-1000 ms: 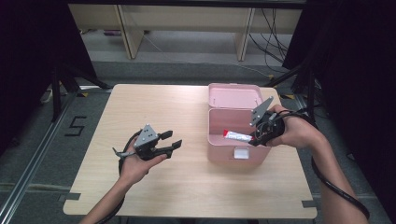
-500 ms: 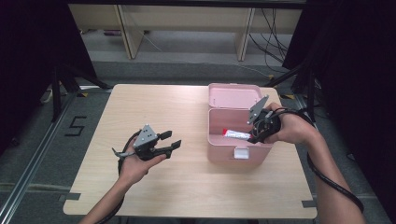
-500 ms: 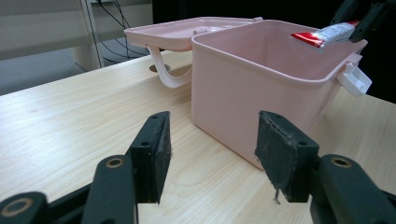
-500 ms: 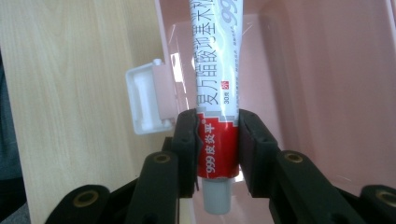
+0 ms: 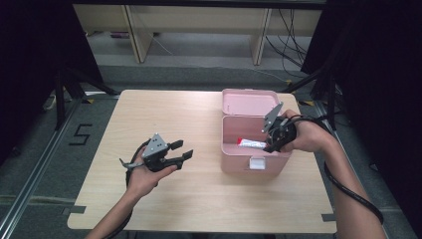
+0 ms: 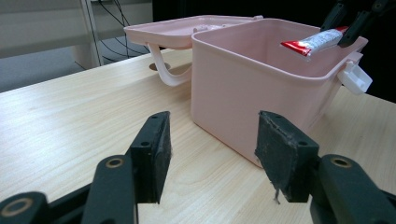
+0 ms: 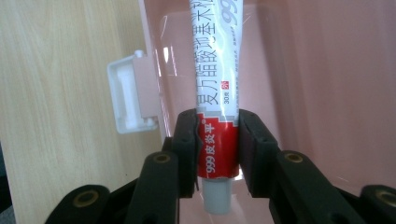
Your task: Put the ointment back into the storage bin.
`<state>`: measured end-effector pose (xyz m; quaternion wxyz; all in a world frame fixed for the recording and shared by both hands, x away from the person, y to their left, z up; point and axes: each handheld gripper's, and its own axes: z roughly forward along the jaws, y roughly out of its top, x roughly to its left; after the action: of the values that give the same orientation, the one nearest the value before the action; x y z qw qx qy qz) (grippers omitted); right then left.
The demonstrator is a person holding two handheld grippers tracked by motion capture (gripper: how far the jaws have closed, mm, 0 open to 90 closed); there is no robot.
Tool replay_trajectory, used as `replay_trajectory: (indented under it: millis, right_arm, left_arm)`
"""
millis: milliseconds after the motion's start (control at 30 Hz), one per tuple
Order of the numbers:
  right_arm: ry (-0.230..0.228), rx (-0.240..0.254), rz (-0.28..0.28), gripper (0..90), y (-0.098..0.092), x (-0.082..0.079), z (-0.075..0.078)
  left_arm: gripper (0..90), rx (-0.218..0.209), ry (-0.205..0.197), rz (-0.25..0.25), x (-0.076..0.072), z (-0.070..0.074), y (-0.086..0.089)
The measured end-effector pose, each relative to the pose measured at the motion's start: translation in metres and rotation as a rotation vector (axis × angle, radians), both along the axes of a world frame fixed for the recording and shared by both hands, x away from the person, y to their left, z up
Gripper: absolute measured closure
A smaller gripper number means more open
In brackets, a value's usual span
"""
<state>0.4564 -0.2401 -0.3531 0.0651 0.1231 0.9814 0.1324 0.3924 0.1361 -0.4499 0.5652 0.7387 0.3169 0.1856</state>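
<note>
The right gripper (image 5: 273,141) holds a small tube (image 7: 216,112) over the open pink box (image 5: 244,162), which stands at the right of the pale wood-grain table (image 5: 199,199). In the right gripper view the black rubbery pads pinch the tube's red end just above its white cap; the tube is glossy white and red, printed with characters, and runs away into the box's smooth plastic hollow. That view also shows a white latch (image 7: 128,93) on the box's front wall, which the high view gives as a small pale square.

The left gripper (image 5: 181,151), near the table's left, is spread with nothing between its worn, slightly frayed pads. Its own view shows the box's rounded corners, the flipped-back lid (image 6: 187,31) with what looks like a curved handle, and the tube crossing the rim.
</note>
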Motion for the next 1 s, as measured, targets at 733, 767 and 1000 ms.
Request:
replay_trajectory:
  millis: [733,767,1000]
  right_arm:
    - [0.003,-0.05,0.056,71.4,0.004,0.008,-0.013]
    - [0.003,-0.05,0.056,71.4,0.004,0.008,-0.013]
    - [0.017,-0.064,0.061,71.4,0.005,0.01,-0.017]
  left_arm:
    - [44.7,-0.01,0.006,0.0,0.0,-0.001,0.0]
    - [44.7,-0.01,0.006,0.0,0.0,-0.001,0.0]
    - [44.7,-0.007,0.006,-0.001,0.0,-0.001,0.0]
